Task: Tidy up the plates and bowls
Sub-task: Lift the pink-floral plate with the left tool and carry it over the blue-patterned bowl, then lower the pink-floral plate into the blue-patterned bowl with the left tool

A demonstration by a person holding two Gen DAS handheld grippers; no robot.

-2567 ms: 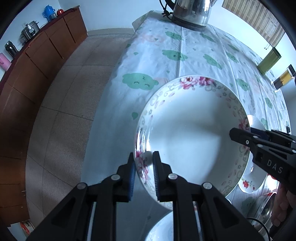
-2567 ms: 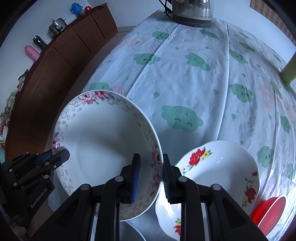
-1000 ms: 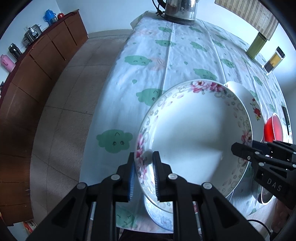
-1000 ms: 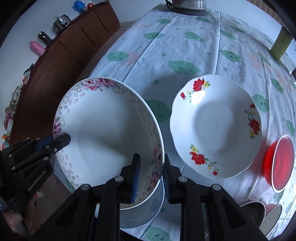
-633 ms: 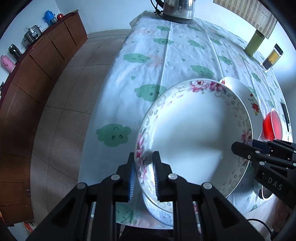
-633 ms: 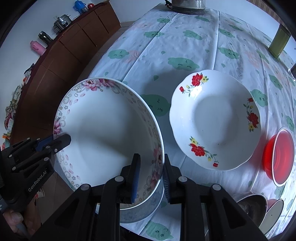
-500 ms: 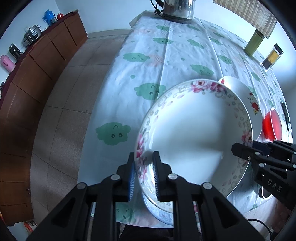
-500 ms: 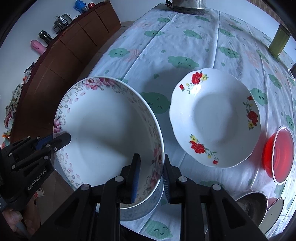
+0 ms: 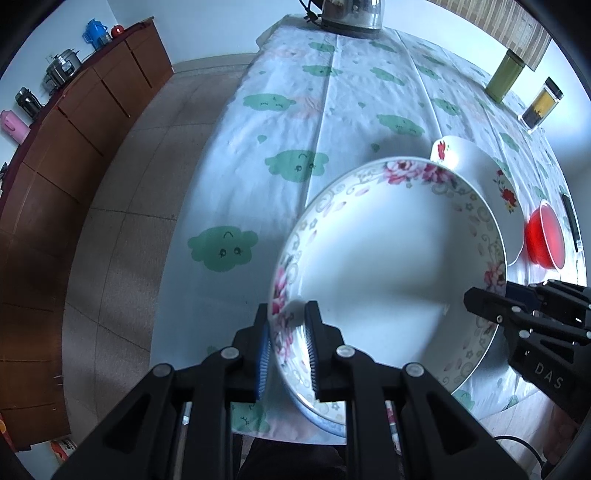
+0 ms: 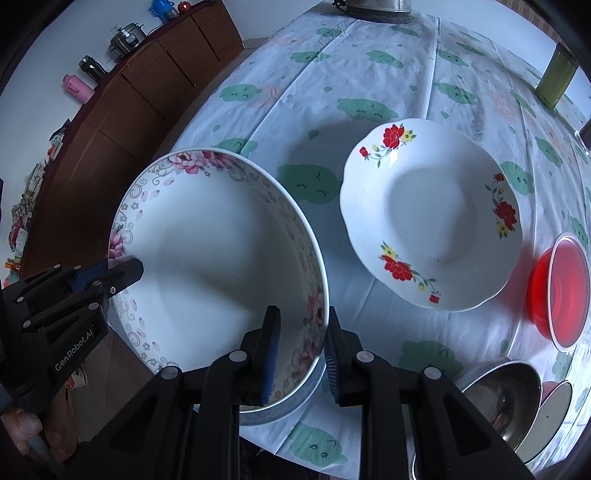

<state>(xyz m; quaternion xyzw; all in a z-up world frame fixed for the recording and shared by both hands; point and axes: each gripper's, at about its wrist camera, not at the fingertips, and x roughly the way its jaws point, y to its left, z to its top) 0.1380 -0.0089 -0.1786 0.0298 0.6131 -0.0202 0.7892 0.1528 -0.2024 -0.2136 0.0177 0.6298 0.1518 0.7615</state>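
Observation:
A large white bowl with a pink flower rim [image 9: 388, 266] [image 10: 210, 251] is held by both grippers. My left gripper [image 9: 286, 332] is shut on its left rim, and my right gripper [image 10: 301, 332] is shut on its right rim. The bowl sits in or just over a blue-rimmed bowl [image 10: 291, 402] at the table's near edge; I cannot tell if they touch. A white bowl with red flowers [image 10: 432, 221] lies on the cloth to the right.
A red bowl [image 10: 561, 291] and steel bowls [image 10: 506, 391] lie at the right. A kettle [image 9: 351, 14] stands at the far end, two jars [image 9: 504, 75] at the far right. A wooden sideboard [image 9: 55, 147] runs along the left wall.
The flowered bowl has come back toward the table's near edge and lowered over the blue-rimmed bowl. Both grippers stay shut on its rim.

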